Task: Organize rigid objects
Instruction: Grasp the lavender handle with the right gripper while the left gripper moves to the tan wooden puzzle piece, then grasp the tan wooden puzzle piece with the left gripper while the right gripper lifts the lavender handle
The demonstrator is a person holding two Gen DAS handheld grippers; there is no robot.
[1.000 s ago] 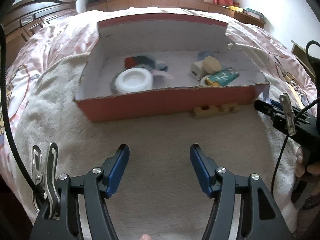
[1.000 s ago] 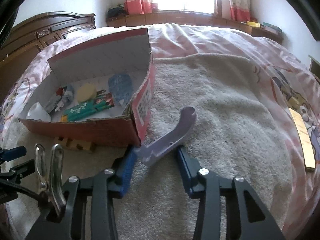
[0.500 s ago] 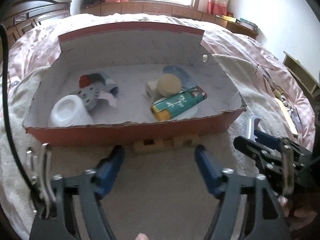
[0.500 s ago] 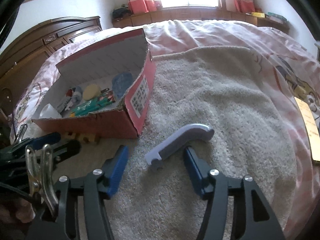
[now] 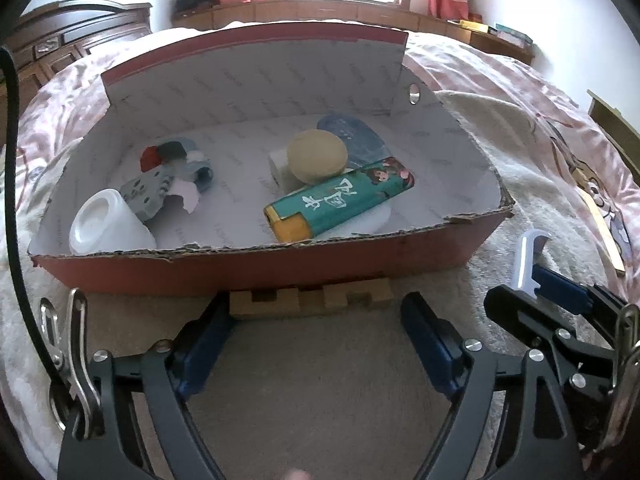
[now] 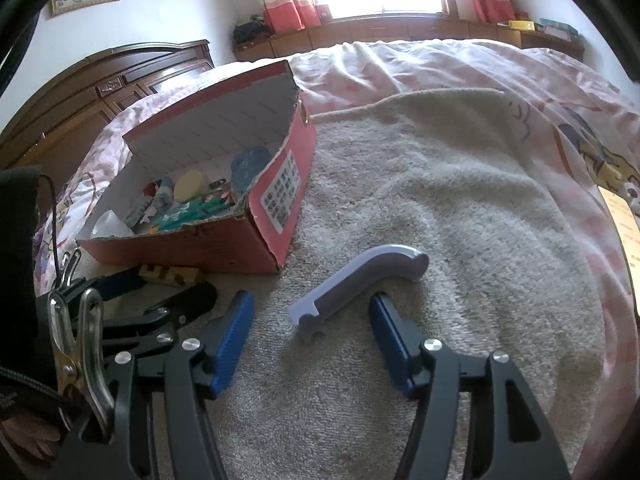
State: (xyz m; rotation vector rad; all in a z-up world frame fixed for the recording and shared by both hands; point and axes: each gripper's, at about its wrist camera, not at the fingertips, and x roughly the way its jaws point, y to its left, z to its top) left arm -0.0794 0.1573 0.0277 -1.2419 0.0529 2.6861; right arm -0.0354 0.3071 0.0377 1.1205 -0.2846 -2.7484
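A red cardboard box (image 5: 360, 256) (image 6: 224, 242) lies on a beige towel on the bed and holds several small objects, among them a green tube (image 5: 340, 200) and a white cup (image 5: 106, 226). A notched wooden block (image 5: 310, 298) (image 6: 170, 274) lies against the box's near wall. My left gripper (image 5: 316, 340) is open, its fingertips at either side of the block. A pale lavender curved plastic piece (image 6: 360, 280) (image 5: 526, 258) lies on the towel. My right gripper (image 6: 312, 320) is open around its near end, not touching.
The beige towel (image 6: 440, 208) spreads over a pink patterned bedspread (image 6: 580, 92). A yellowish flat strip (image 6: 622, 216) lies at the right edge of the bed. Dark wooden furniture (image 6: 100, 92) stands at the left, a window ledge behind.
My left gripper has moved forward to the wooden block by the box. My right gripper has opened, let go of the lavender piece, which lies on the towel, and backed off a little.
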